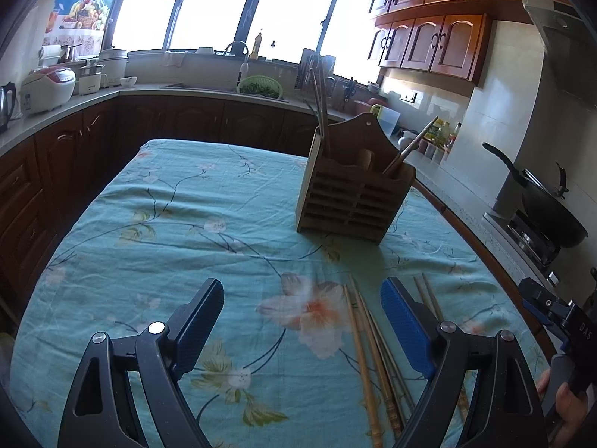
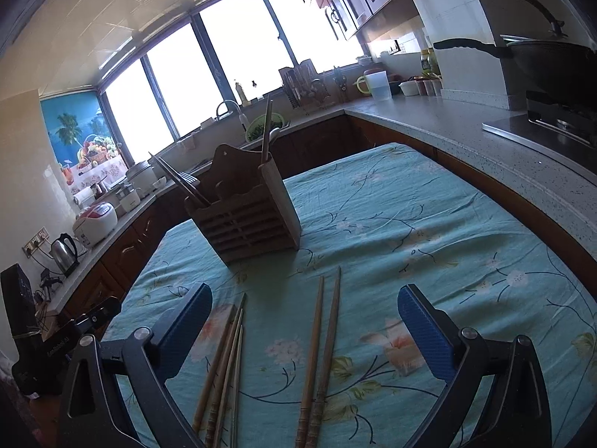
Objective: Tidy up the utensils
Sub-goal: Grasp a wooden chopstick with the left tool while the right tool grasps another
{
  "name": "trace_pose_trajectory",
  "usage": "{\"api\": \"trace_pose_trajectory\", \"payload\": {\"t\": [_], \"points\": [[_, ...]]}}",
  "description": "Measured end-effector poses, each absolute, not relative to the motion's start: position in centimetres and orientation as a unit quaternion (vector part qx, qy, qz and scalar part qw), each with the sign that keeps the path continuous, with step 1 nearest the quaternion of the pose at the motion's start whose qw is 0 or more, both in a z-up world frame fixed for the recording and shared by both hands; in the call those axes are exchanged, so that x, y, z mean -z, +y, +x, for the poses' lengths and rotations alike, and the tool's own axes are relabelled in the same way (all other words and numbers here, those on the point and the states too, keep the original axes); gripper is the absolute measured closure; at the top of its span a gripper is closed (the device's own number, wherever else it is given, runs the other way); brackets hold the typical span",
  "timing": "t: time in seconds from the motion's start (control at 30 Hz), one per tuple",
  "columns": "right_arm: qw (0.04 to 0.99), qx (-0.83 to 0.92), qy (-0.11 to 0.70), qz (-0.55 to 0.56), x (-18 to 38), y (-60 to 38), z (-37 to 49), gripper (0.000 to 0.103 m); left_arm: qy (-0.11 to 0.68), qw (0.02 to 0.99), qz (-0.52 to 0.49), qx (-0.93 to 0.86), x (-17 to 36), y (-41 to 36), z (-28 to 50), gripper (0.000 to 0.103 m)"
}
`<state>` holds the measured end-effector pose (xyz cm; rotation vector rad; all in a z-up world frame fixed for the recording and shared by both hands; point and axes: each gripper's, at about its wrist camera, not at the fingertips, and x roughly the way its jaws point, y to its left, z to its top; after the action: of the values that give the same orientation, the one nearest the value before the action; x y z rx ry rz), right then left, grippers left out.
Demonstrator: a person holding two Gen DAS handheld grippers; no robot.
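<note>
The left gripper [image 1: 300, 321] is hanging wide open over the desk [image 1: 168, 224], holding nothing. A bunch of chopsticks [image 1: 363, 354] is lying on the flowery cloth between its fingers, near the right one. The right gripper [image 2: 302, 321] is gaping wide too, with two chopsticks [image 2: 322, 347] lying loose between its fingers and maybe four more [image 2: 224, 366] by its left finger. The wooden holder [image 2: 242, 209] is standing farther off, with a few sticks poking up. Nothing is blocking the way.
</note>
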<state>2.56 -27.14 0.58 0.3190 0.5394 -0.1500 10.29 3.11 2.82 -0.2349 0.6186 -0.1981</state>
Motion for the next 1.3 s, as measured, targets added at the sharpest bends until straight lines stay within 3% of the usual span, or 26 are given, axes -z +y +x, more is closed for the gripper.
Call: {"api": "trace_pose_trajectory", "payload": {"t": [0.43, 0.5, 0.67, 0.77, 0.9, 1.1, 1.23, 1.3], "points": [[0.941, 0.078, 0.295, 0.143, 1.2, -27.5, 3.1, 0.005, 0.354, 0.925, -0.092, 0.102, -1.4, 1.4, 11.4, 0.017], [0.939, 0.076, 0.302, 0.144, 1.4, -27.6, 3.4, 0.01, 0.362, 0.923, -0.087, 0.102, -1.3, 1.0, 11.9, 0.018], [0.931, 0.069, 0.324, 0.152, 1.8, -28.0, 4.9, 0.034, 0.387, 0.914, -0.068, 0.102, -0.8, -0.3, 14.0, 0.019], [0.927, 0.068, 0.336, 0.151, 2.1, -28.3, 5.9, 0.041, 0.401, 0.909, -0.054, 0.104, -0.5, -1.4, 15.4, 0.024], [0.92, 0.063, 0.356, 0.15, 2.8, -28.6, 7.6, 0.044, 0.426, 0.898, -0.037, 0.103, 0.1, -2.6, 17.3, 0.034], [0.907, 0.076, 0.392, 0.134, 4.6, -29.4, 10.6, 0.045, 0.451, 0.885, -0.024, 0.112, 1.3, -4.3, 19.9, 0.04], [0.898, 0.08, 0.414, 0.127, 5.8, -30.3, 12.5, 0.058, 0.461, 0.88, -0.017, 0.116, 2.1, -5.0, 21.2, 0.049], [0.893, 0.084, 0.425, 0.122, 6.3, -30.5, 13.5, 0.059, 0.468, 0.875, -0.014, 0.121, 2.5, -5.5, 22.0, 0.05]]}}
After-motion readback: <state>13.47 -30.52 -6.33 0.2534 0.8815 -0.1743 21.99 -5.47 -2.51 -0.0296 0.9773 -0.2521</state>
